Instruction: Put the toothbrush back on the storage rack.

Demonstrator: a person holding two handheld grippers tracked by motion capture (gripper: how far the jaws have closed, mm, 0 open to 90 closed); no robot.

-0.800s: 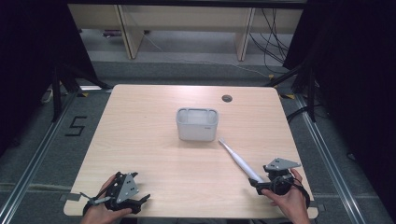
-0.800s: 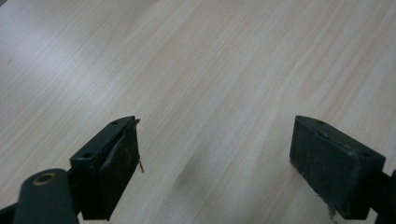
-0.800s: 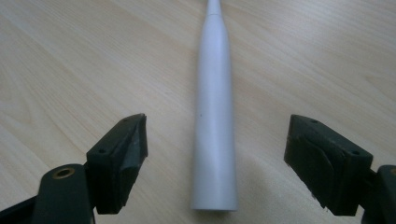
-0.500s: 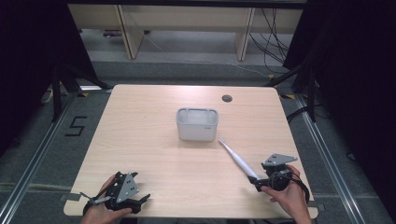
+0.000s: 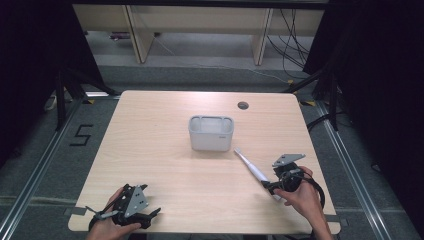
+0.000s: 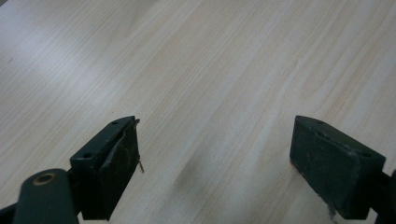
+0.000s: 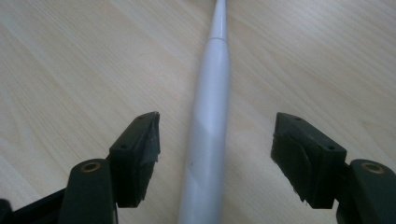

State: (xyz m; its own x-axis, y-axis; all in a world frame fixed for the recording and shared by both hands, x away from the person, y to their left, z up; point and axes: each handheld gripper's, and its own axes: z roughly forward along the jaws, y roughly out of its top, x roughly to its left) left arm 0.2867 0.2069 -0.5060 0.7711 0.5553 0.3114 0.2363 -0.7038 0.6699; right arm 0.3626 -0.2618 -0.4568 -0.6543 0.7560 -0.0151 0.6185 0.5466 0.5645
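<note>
In my right gripper view, the white toothbrush (image 7: 211, 121) runs off the frame's edge at both ends, so its head and butt are cut off. From above, its near end is hidden behind my right gripper (image 5: 274, 186), and the bin's (image 5: 211, 133) contents are too small to tell.

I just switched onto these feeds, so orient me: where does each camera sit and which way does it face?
High view: above the person's side, facing forward and down on the table; both hands show.
Left gripper view: rides the left gripper, facing bare wood between open jaws.
Right gripper view: rides the right gripper, facing along the toothbrush.
Shared: high and right views show the toothbrush.
</note>
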